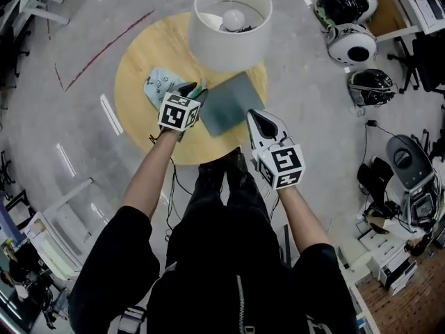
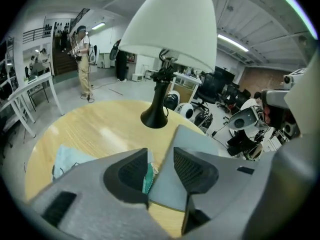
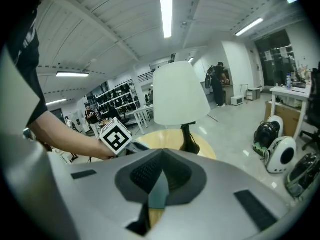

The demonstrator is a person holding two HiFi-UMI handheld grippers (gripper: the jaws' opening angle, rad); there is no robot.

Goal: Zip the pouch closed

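A flat grey-green pouch (image 1: 233, 101) lies on the round wooden table (image 1: 139, 61), in front of the lamp. My left gripper (image 1: 193, 88) hangs at the pouch's left edge, pointing steeply down. In the left gripper view it (image 2: 160, 156) stands open, with the pouch (image 2: 192, 139) edge and a teal zipper end (image 2: 147, 178) showing in the gap; the pads do not press on either. My right gripper (image 1: 252, 113) sits by the pouch's near right corner. In its own view the right gripper (image 3: 163, 151) looks shut, a sliver of pouch showing past the tips.
A lamp with a white shade (image 1: 229, 30) stands at the table's far side, its black base (image 2: 155, 116) just behind the pouch. A pale blue patterned pouch (image 1: 158, 83) lies left of my left gripper. Helmets (image 1: 351, 44) and office gear sit on the floor at right.
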